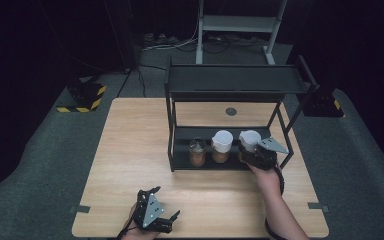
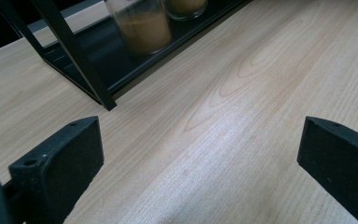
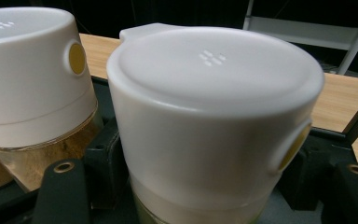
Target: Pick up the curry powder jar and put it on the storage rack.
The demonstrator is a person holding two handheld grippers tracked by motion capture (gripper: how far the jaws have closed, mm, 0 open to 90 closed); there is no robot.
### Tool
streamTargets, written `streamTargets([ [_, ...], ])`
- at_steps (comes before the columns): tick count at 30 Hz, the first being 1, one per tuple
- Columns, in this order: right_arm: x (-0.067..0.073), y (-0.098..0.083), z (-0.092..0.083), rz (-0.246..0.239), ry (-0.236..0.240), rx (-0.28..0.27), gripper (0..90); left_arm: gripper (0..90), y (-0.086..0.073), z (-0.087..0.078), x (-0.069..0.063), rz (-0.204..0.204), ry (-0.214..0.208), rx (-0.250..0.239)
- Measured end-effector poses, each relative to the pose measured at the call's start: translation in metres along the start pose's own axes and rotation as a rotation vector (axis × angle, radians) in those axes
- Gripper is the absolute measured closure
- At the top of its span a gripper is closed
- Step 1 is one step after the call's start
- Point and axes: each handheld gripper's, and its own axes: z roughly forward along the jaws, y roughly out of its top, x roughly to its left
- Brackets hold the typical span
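White-lidded jars: two; lidless jar (image 1: 197, 152): one. Right gripper (image 1: 258, 156) jaws clamp right jar (image 3: 214, 121); left gripper (image 1: 152, 216) jaws wide.

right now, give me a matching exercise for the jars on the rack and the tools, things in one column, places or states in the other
Things
1. lidless glass jar of brown powder
2. middle glass jar with white lid
3. right-hand glass jar with white lid
4. left tool

States
a. open above the wooden table
b. at the left end of the row
c. gripped by the right tool
d. capped, standing free on the black metal rack

Pairs: 1-b, 2-d, 3-c, 4-a
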Motion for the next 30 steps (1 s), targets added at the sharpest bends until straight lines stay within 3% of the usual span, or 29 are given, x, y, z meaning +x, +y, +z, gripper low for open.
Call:
streamTargets([
  [4, -0.001, 0.002, 0.0, 0.005, 0.005, 0.005, 28.8, 0.6, 0.0, 0.0, 0.001, 0.001, -0.001, 0.0],
  [18, 0.0, 0.006, -0.001, 0.026, -0.005, 0.018, 12.0, 0.6, 0.0, 0.0, 0.001, -0.001, -0.003, -0.002],
  [22, 0.003, 0.007, -0.004, 0.029, -0.009, 0.018, 1.0, 0.6, -0.001, 0.0, 0.001, -0.003, -0.001, -0.003],
  [30, 0.007, 0.008, -0.013, 0.03, -0.014, 0.007, 0.0, 0.6, -0.001, 0.0, 0.0, 0.001, -0.002, -0.004],
])
